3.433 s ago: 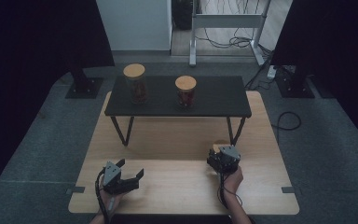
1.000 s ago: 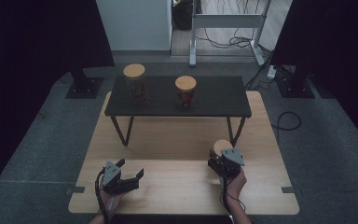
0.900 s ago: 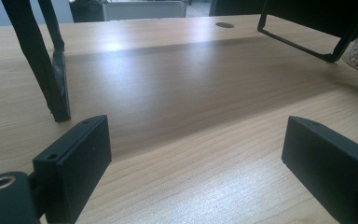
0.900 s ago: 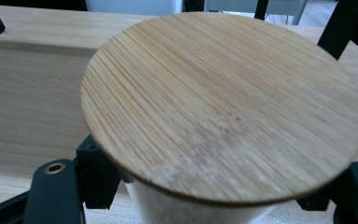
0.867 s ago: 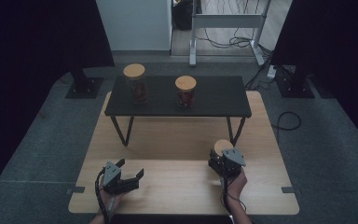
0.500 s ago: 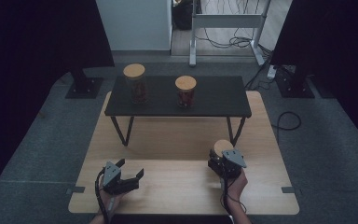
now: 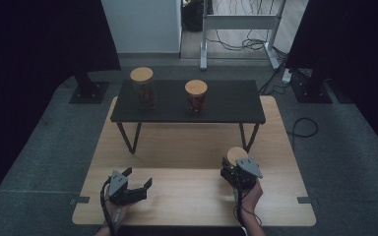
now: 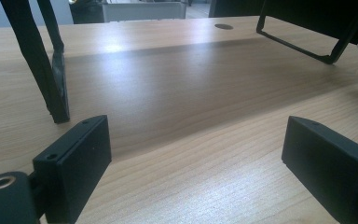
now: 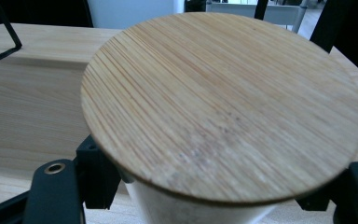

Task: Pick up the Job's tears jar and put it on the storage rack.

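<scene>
Bamboo-lidded jar clamped between the right gripper jaws, upright on the wooden table — no readable label, left gripper spread wide, holding nothing.

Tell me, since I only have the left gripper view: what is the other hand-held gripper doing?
Observer: The right hand-held gripper is shut on a jar with a bamboo lid, at the near right of the wooden table.
Operator: Any other jars around?
Observer: Two more jars with bamboo lids, a taller one and a shorter one, stand on the black low table farther back.
Operator: And my own gripper, where does it sit?
Observer: The left hand-held gripper is at the near left of the wooden table, jaws open with nothing between them.
</scene>
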`<state>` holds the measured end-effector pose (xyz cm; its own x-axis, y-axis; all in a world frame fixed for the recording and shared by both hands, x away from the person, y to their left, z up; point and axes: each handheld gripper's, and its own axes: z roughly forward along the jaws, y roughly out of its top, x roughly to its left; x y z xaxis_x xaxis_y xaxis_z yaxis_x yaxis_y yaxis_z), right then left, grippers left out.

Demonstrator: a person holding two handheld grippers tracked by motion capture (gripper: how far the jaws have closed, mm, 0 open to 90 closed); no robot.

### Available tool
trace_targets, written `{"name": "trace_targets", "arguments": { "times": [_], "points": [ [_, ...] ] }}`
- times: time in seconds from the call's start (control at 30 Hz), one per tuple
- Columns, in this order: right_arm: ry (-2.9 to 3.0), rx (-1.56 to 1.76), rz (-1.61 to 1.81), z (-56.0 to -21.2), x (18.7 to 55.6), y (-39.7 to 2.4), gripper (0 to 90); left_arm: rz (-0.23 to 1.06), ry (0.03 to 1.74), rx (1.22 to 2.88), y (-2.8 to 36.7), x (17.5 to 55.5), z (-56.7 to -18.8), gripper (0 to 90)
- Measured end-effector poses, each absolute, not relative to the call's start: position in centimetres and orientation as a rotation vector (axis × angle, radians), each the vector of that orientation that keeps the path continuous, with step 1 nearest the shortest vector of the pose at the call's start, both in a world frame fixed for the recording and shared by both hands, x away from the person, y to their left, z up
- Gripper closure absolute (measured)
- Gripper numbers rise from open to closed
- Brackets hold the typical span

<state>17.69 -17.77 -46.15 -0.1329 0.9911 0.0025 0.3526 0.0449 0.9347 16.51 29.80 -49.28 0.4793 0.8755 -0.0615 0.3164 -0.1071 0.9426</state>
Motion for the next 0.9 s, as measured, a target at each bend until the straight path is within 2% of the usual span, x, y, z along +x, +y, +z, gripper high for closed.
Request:
{"name": "trace_targets", "arguments": {
  "times": [0.9],
  "points": [
    [1.551, 1.312, 1.146, -43.1, 16.3, -17.9, 25.3, 0.656, 1.036, 1.669, 29.8, 16.6, -49.3, 7.7]
  ]
}}
